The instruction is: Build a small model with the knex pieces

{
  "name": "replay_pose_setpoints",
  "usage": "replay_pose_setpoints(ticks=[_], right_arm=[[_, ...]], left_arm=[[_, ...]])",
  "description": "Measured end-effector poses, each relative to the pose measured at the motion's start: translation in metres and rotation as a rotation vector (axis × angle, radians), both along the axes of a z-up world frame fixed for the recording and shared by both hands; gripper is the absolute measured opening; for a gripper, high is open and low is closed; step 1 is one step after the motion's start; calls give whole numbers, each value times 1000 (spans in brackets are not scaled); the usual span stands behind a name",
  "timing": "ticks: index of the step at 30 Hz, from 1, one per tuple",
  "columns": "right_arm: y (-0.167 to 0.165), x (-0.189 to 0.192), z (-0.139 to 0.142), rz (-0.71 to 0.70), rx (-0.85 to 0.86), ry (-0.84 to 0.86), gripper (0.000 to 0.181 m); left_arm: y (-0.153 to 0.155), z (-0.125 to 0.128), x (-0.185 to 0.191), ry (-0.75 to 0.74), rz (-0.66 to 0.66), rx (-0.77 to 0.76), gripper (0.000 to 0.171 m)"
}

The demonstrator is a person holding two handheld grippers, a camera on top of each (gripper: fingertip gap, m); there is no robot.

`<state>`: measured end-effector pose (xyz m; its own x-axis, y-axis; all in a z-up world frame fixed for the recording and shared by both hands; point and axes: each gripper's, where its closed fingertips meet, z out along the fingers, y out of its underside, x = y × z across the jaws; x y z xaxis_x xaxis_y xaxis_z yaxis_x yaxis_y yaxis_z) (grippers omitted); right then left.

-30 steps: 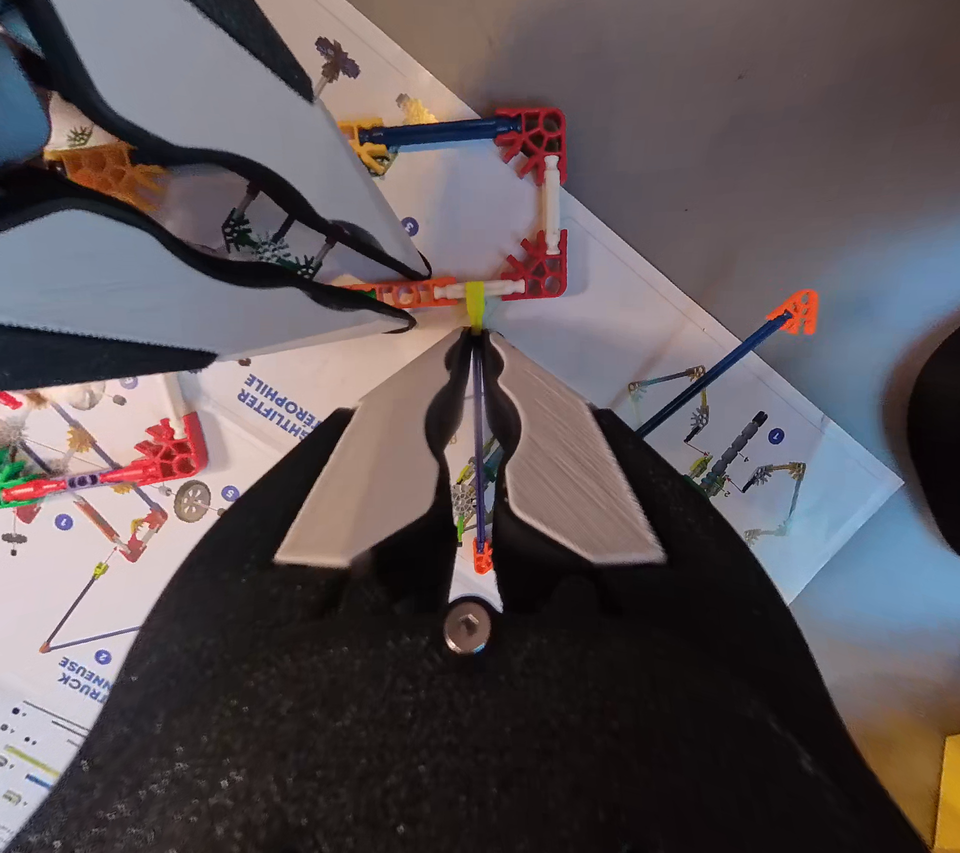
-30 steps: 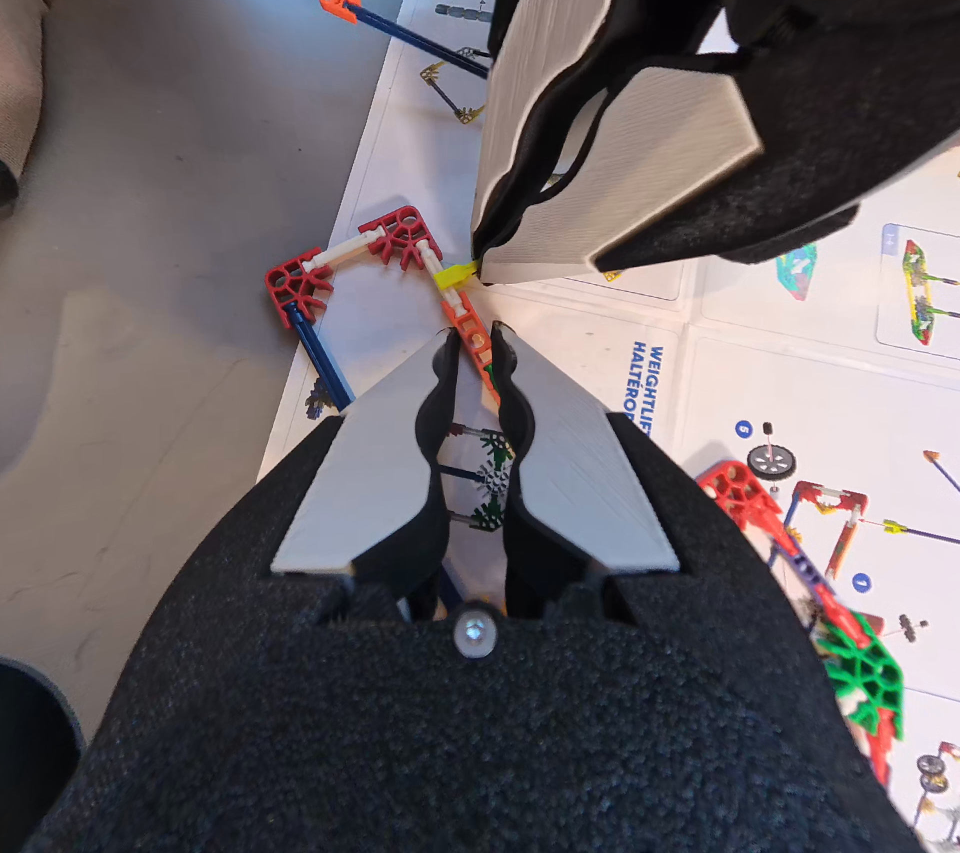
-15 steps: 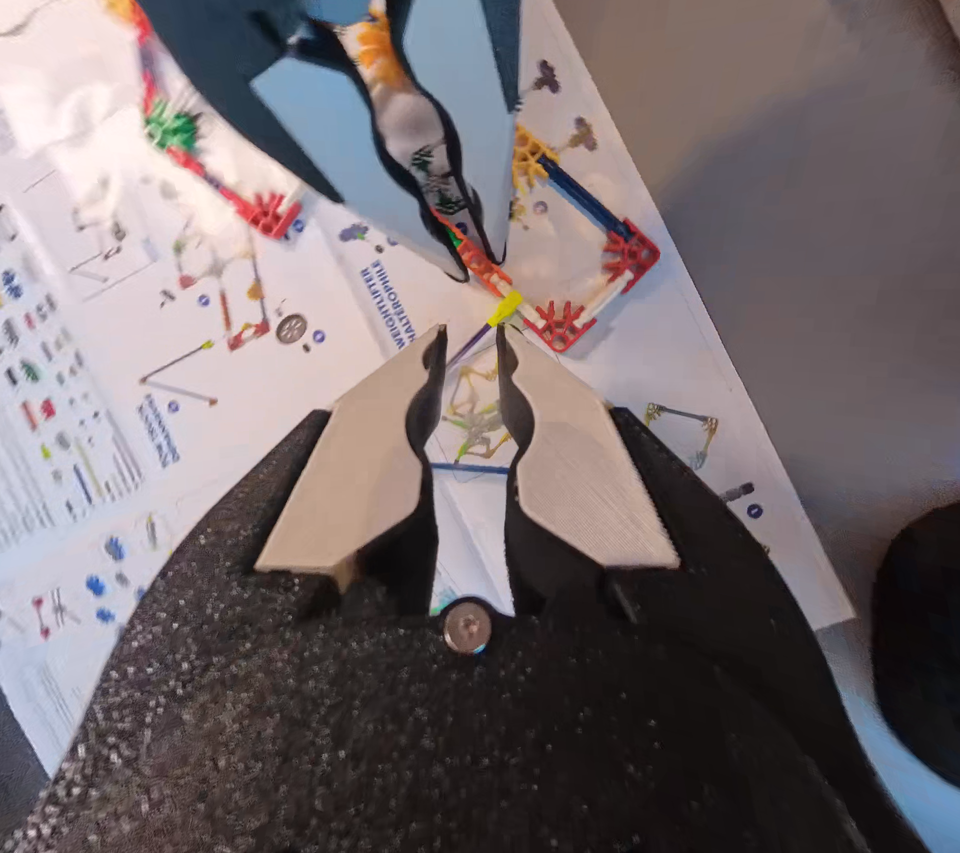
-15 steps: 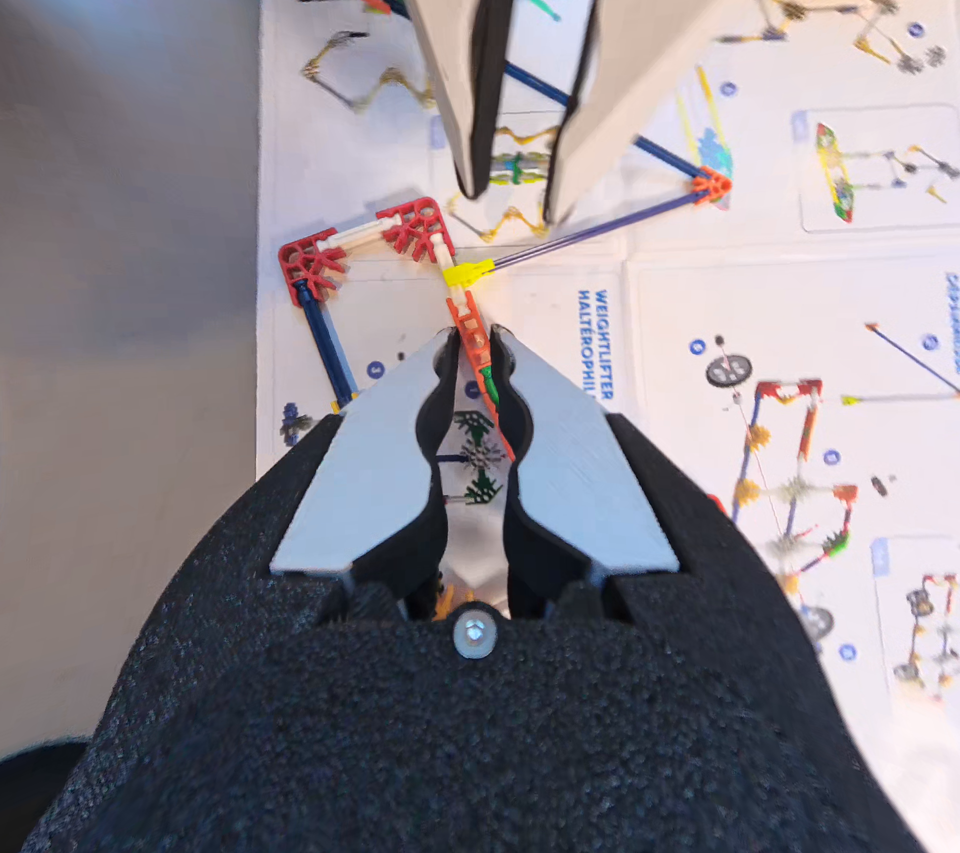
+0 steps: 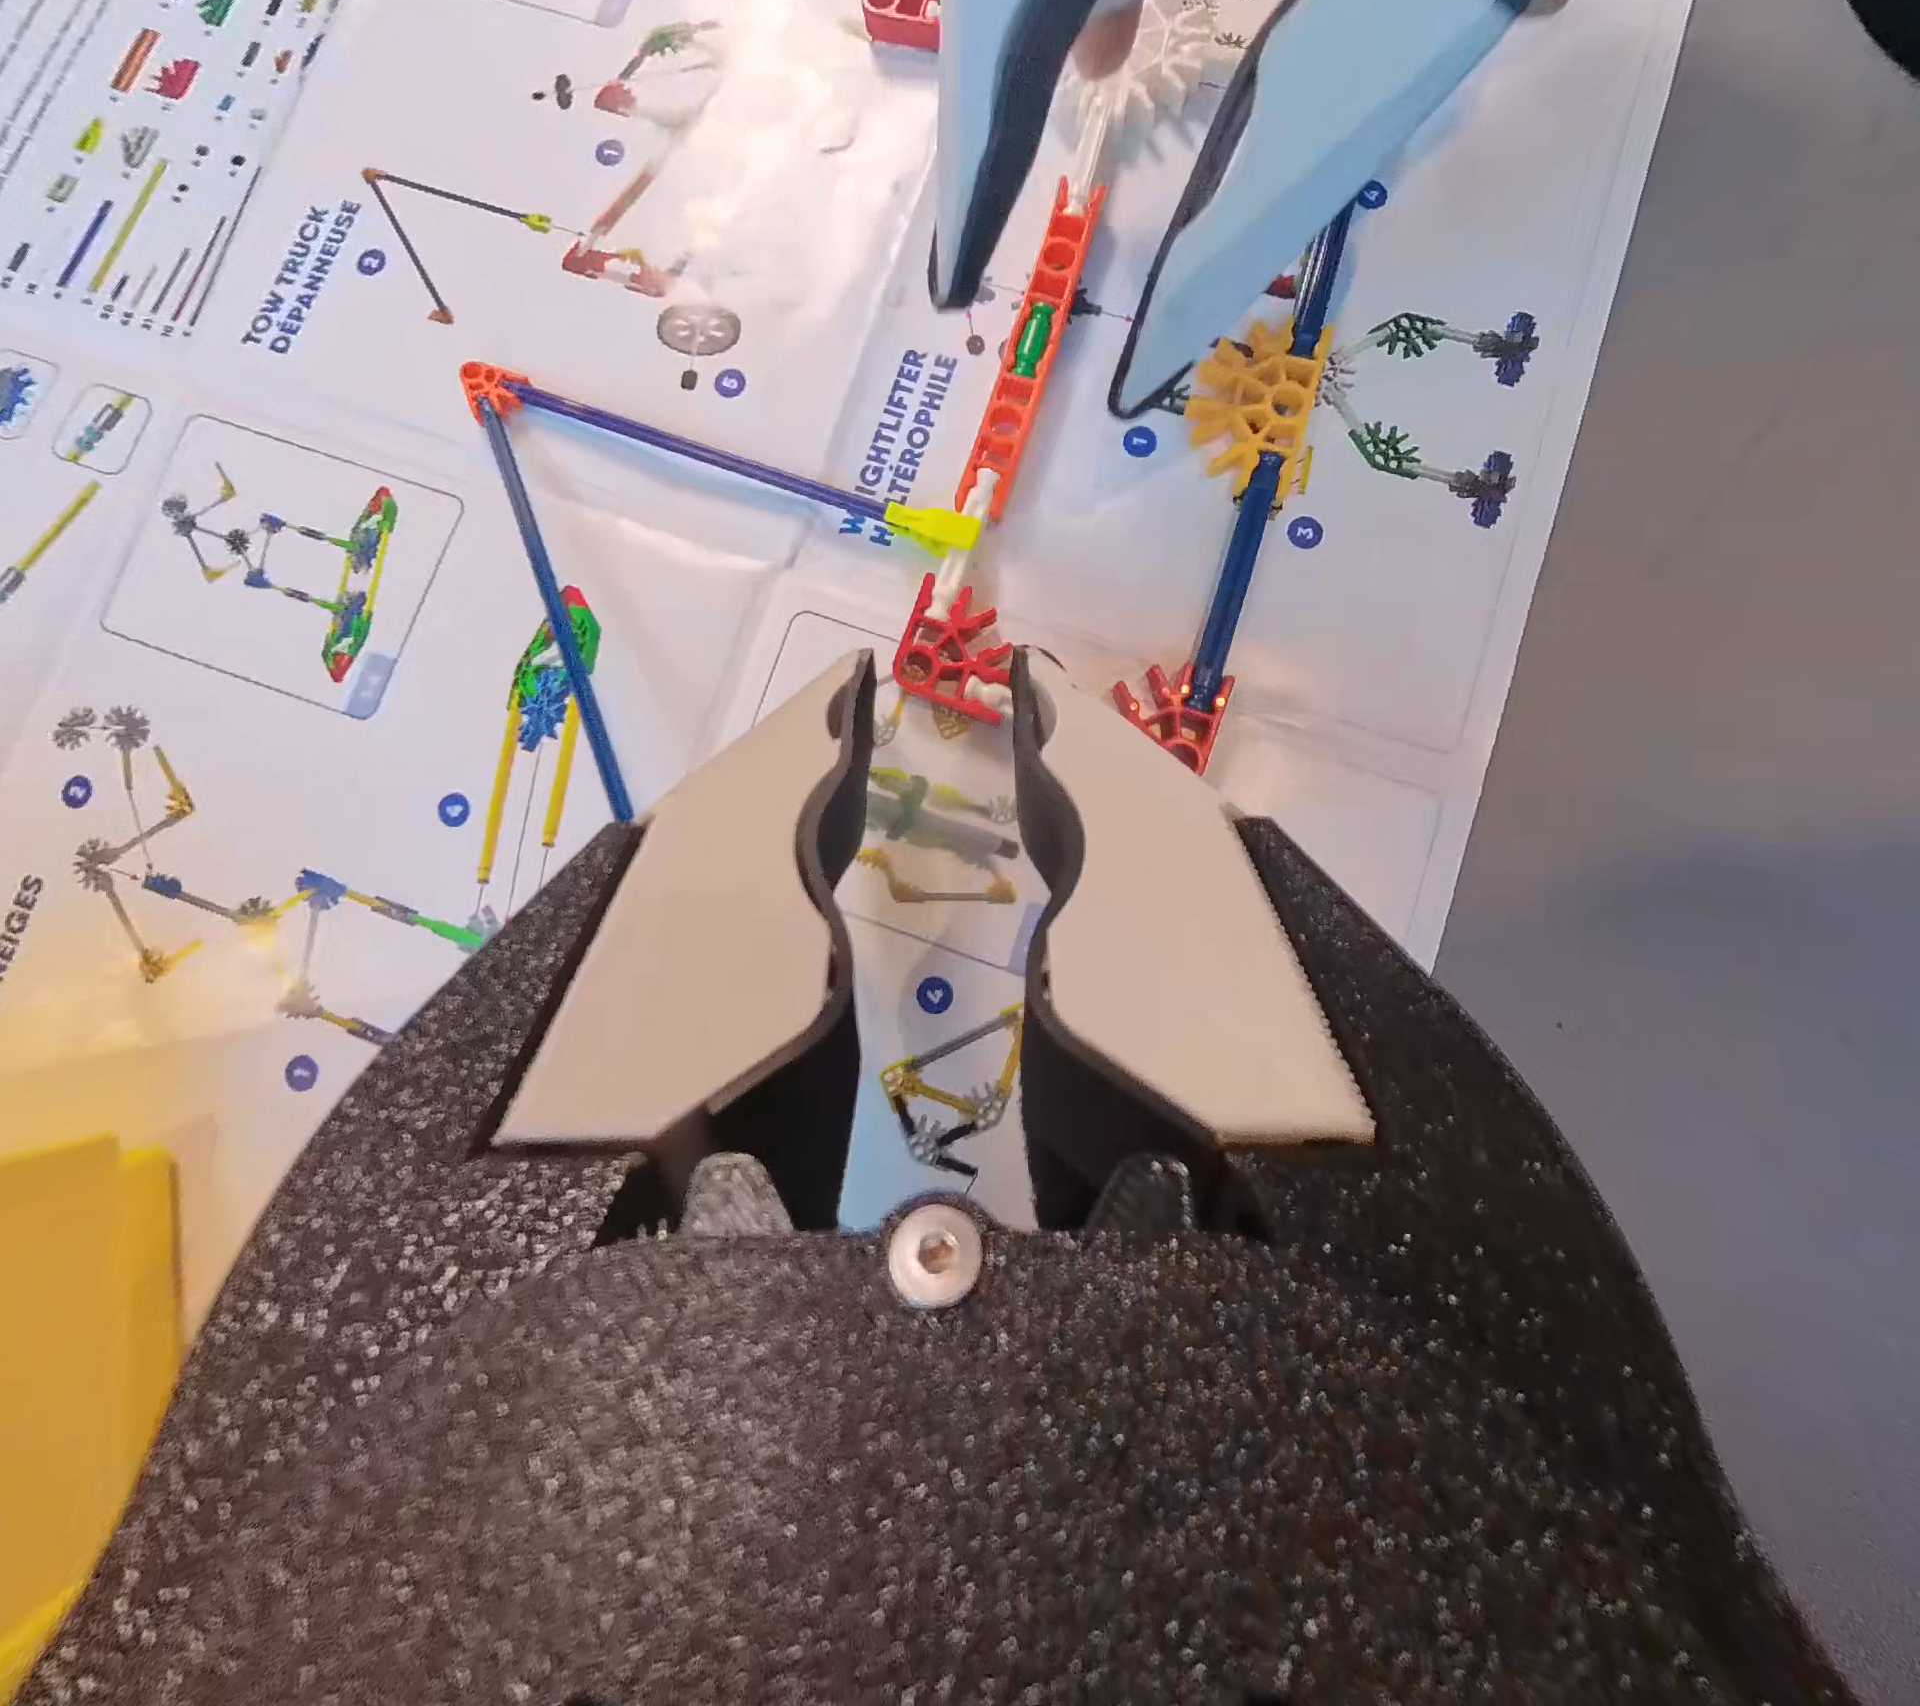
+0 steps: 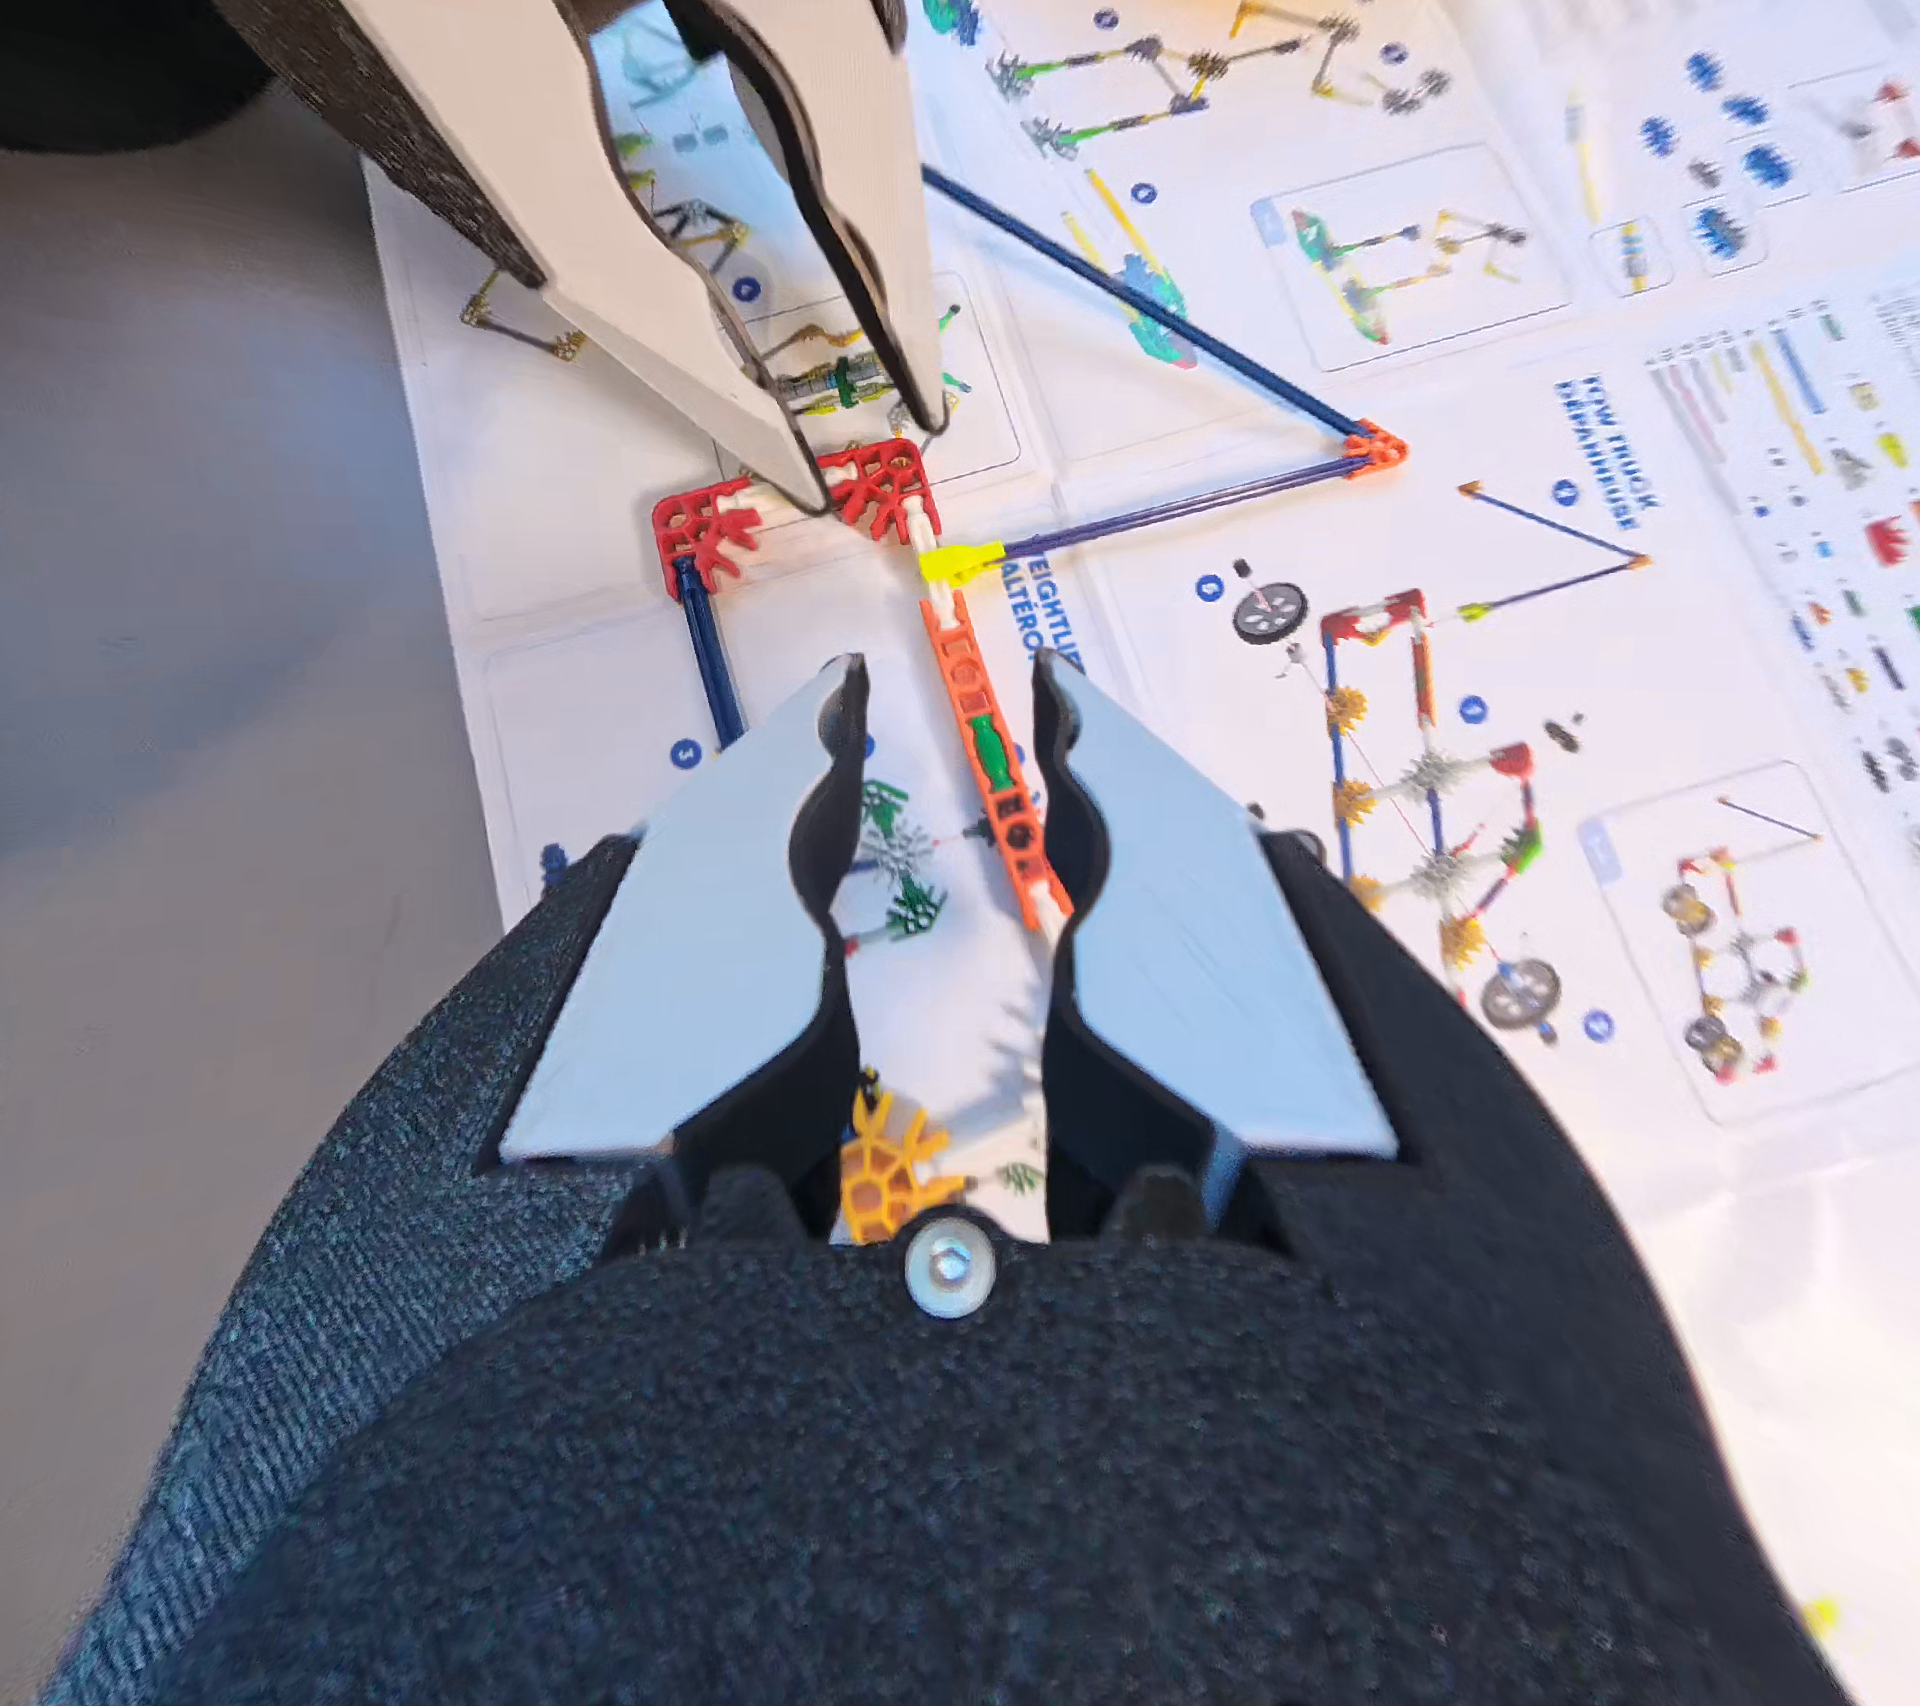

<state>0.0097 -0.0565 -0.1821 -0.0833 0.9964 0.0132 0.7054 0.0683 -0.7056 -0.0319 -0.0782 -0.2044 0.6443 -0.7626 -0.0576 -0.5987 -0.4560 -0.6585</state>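
The rod-and-connector frame (image 5: 1023, 368) lies flat on the instruction sheet (image 5: 665, 576). Left gripper (image 5: 940, 669), jaws released, straddles its red corner connector (image 5: 951, 648); right gripper (image 6: 951, 669), also released, flanks the orange strip (image 6: 982, 742). Light, snap-fitted, likely flexing apart: hold at connectors.

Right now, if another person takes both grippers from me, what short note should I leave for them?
Left gripper: open, with its tips on either side of the red corner connector, not clamped.
Right gripper: open, and the orange strip lies between its fingers, unheld.
The model lies flat on the instruction sheet. A yellow clip links the strip's end to a purple rod, which runs to a small orange connector.
Nothing is gripped.
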Motion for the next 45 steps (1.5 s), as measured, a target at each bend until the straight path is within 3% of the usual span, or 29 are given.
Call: replay_pose_setpoints(ticks=[9, 12, 15, 17, 20, 23, 25, 28, 34, 37, 38, 42, 45], right_arm=[[41, 84, 34, -221, 51, 208, 31], [48, 90, 34, -254, 50, 241, 30], [45, 81, 31, -230, 71, 238, 28], [41, 69, 30, -199, 94, 226, 25], [37, 48, 30, -159, 135, 199, 24], [33, 32, 28, -137, 150, 191, 24], [32, 28, 26, -141, 150, 187, 24], [31, 26, 22, -147, 143, 180, 23], [40, 1, 27, -145, 175, 153, 20], [60, -26, 24, -169, 204, 118, 7], [69, -35, 21, -184, 215, 102, 0], [91, -65, -5, -210, 125, 12, 0], [98, -68, -22, -240, 81, -74, 0]], left_arm=[[7, -7, 7, -44, 20, -34, 22], [6, 6, -2, -76, 10, 14, 24], [16, 46, -25, -270, 122, 66, 13], [20, 57, -50, -315, 209, 83, 11], [12, 41, -76, -204, 229, 60, 13], [-1, 32, -73, -203, 185, 11, 9], [-6, 16, -80, -110, 189, -16, 0], [-6, -5, -89, 6, 206, -42, 0], [-6, -5, -86, 45, 181, -30, 0], [-6, -6, -87, 57, 186, -13, 0], [-6, -6, -87, 60, 186, -10, 0], [-6, -6, -87, 57, 184, -5, 0], [-6, -6, -87, 55, 180, -1, 0]])
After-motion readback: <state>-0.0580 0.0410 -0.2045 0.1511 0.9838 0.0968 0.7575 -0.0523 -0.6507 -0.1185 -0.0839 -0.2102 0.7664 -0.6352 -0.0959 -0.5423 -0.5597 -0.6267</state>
